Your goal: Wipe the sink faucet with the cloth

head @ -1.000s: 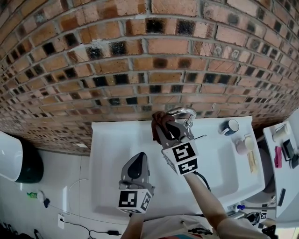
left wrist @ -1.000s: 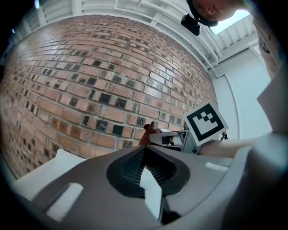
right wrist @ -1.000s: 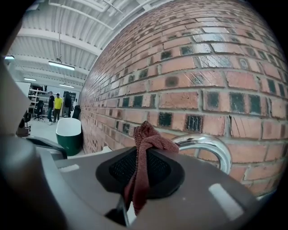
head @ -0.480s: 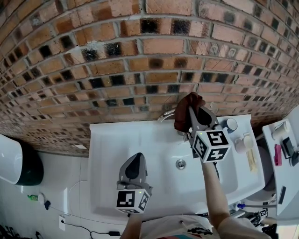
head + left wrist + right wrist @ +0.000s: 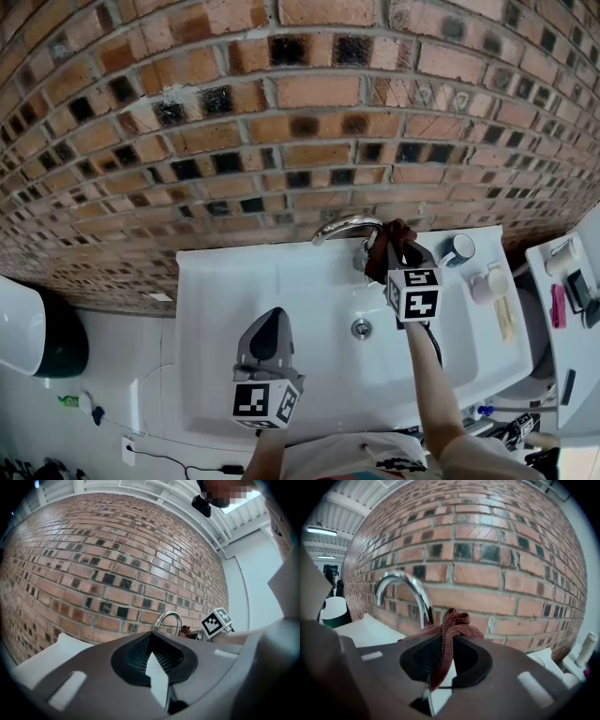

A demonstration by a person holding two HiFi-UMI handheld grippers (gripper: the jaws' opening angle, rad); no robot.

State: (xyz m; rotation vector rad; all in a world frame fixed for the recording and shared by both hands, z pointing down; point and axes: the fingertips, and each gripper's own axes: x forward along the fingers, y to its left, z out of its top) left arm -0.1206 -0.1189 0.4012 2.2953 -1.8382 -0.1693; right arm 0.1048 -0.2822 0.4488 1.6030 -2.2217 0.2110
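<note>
Step in hand: wiping the lower part of the sink faucet (image 5: pixel 346 225), on its right side. My right gripper (image 5: pixel 396 251) is clenched on the reddish-brown cloth (image 5: pixel 385 246). The right gripper view shows 1 fold of it pinched between the 2 jaws, with the bunched remainder standing proud of the tips. The cloth sits at the foot of the chrome spout, against it or just beside it; I cannot confirm firm contact from these views. My left gripper (image 5: pixel 273 326) has its jaws together with nothing between them. It hangs over the left half of the white sink basin (image 5: pixel 214 291), well apart from the faucet, and takes no part in the wipe. I judge the task to be under way but incomplete, since the arch and the outlet end of the spout lie clear of the cloth. The next move calls for drawing the cloth up the riser and along the arch toward the outlet. The clamp should stay firm, because only a narrow fold is held. I would angle the gripper so that the bunched cloth, not the jaw tips, meets the chrome. A mug (image 5: pixel 459 251) stands near on the right ledge, so any rightward swing needs care.
</note>
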